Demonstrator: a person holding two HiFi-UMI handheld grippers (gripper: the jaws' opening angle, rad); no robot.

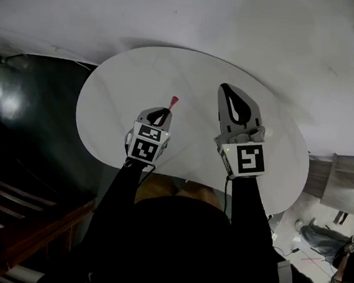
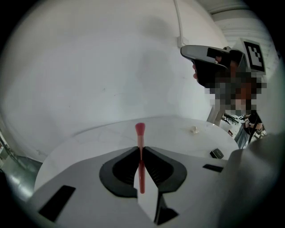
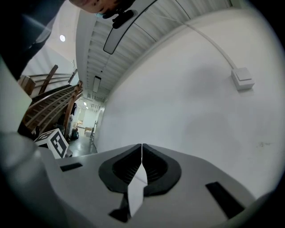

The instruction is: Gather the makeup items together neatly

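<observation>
Pink and slender, the makeup brush [image 2: 140,133] sits pinched in the left tongs [image 2: 140,148], its handle running back between the dark pads and its tufted head poking out past the tips toward twelve o'clock. In the head view it is held above the white bench [image 1: 126,82], near the bench's middle. The right tongs [image 3: 141,146] are clenched on nothing and lifted, pointing at the blank wall, so they have no part in this step. From the left gripper view, two small things lie on the bench off to the right of the brush: a pale lump [image 2: 194,129] at about two o'clock of the brush head and a small dark item [image 2: 217,153] at about four o'clock, close to the edge; what either one is I cannot tell. The step in hand looks like carrying the brush over to join them. To do it well, I would swing the left tongs toward three o'clock with the grip firm, lower until the brush lies flat on the bench just beside the other pieces, and release only then. A thin handle like this probably rolls, so a drop from height risks sending it to the bench's edge. Lining its length up with its neighbours would make the group tidy.
</observation>
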